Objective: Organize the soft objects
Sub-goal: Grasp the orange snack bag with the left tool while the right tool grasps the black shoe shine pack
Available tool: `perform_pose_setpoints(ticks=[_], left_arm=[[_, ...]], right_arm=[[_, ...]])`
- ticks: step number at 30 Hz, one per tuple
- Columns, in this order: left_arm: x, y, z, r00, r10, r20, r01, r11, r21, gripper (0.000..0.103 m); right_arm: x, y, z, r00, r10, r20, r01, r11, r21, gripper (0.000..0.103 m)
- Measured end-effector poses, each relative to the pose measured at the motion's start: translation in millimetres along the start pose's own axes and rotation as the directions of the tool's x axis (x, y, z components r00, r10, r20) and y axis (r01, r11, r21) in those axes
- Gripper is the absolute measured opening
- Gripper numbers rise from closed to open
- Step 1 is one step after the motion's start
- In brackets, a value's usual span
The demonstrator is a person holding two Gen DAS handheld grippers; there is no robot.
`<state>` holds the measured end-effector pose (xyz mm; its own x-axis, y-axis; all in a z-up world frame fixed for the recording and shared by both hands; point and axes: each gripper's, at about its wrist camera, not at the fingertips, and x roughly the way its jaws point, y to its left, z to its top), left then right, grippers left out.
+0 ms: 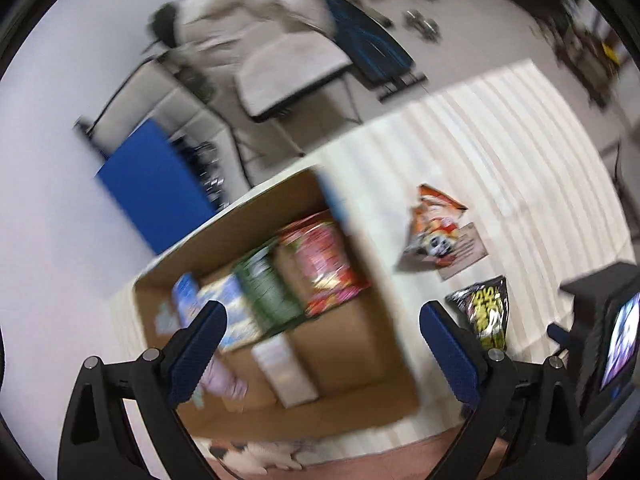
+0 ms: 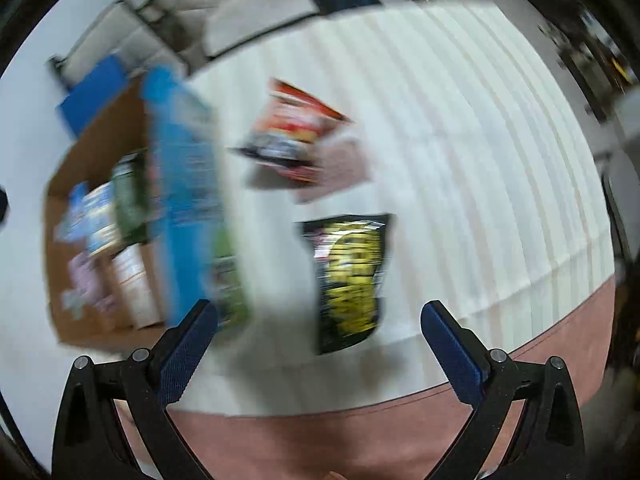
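Observation:
A cardboard box [image 1: 352, 344] stands on a white striped cloth and holds several snack packs, among them a pink-red bag [image 1: 324, 264] and a green pack [image 1: 268, 292]. My left gripper [image 1: 320, 320] is open and empty above the box. On the cloth to the right lie a black-and-yellow bag [image 1: 486, 314] and an orange-red bag [image 1: 434, 224]. In the blurred right wrist view, my right gripper [image 2: 320, 320] is open and empty, with the black-and-yellow bag [image 2: 350, 276] just ahead, the orange-red bag [image 2: 292, 132] farther off and the box [image 2: 80, 160] at left.
The white striped cloth [image 2: 480, 160] covers a reddish table [image 2: 320, 440]. A brown card [image 1: 466, 250] lies under the orange-red bag. The box's blue outer side [image 2: 184, 184] faces my right gripper. Chairs [image 1: 288, 76] and a blue panel [image 1: 152, 188] stand beyond the table.

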<state>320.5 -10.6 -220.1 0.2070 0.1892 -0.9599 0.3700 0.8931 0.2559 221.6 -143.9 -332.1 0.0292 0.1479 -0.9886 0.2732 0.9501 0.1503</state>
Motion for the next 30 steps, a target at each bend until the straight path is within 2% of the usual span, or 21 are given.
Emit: perform_pose_setpoints(ticks=[4,8,13,16,22,26,28,29,30], left_arm=[[45.7,-50.7,44.2,0.996,0.033,-0.079,-0.022,0.990,0.140,0.099],[97.7,-81.9,66.1,0.980,0.062,-0.190,-0.019,0.976,0.217,0.099],[146.8,-100.0,77.0,0.946,0.026,-0.323,0.048,0.974,0.220,0.099],[158.8,-107.5,79.4,0.928,-0.034,-0.370,0.115,0.974,0.197,0.099],[175.9,-124.9,76.5,0.921,-0.020,-0.390,0.115,0.968,0.223,0.098],[182.4,-130.7,70.0,0.915,-0.019,-0.403,0.122,0.965,0.231,0.070],[180.4,-130.1,67.6,0.912,-0.047,-0.407,0.147,0.965,0.218,0.061],[179.6,-130.8,65.7,0.910,-0.055,-0.411,0.155,0.964,0.214,0.053],[178.5,-132.3,63.6,0.910,-0.047,-0.411,0.148,0.965,0.218,0.050]], right_arm=[[37.0,-22.5,5.6,0.998,0.023,-0.057,-0.019,0.998,0.067,0.103],[57.3,-32.1,7.9,0.994,0.066,-0.089,-0.055,0.991,0.119,0.103],[69.0,-34.0,11.8,0.990,0.097,-0.101,-0.081,0.985,0.153,0.103],[77.1,-34.9,14.1,0.988,0.101,-0.118,-0.081,0.984,0.158,0.103],[99.9,-26.0,12.1,0.979,0.086,-0.184,-0.061,0.989,0.135,0.093],[107.3,-15.9,7.0,0.981,0.067,-0.184,-0.043,0.990,0.134,0.089],[109.0,-12.1,5.7,0.981,0.047,-0.186,-0.025,0.992,0.123,0.088],[110.3,-9.0,4.8,0.981,0.036,-0.188,-0.014,0.993,0.119,0.086],[110.0,-7.5,4.5,0.982,0.024,-0.190,-0.001,0.993,0.117,0.083]])
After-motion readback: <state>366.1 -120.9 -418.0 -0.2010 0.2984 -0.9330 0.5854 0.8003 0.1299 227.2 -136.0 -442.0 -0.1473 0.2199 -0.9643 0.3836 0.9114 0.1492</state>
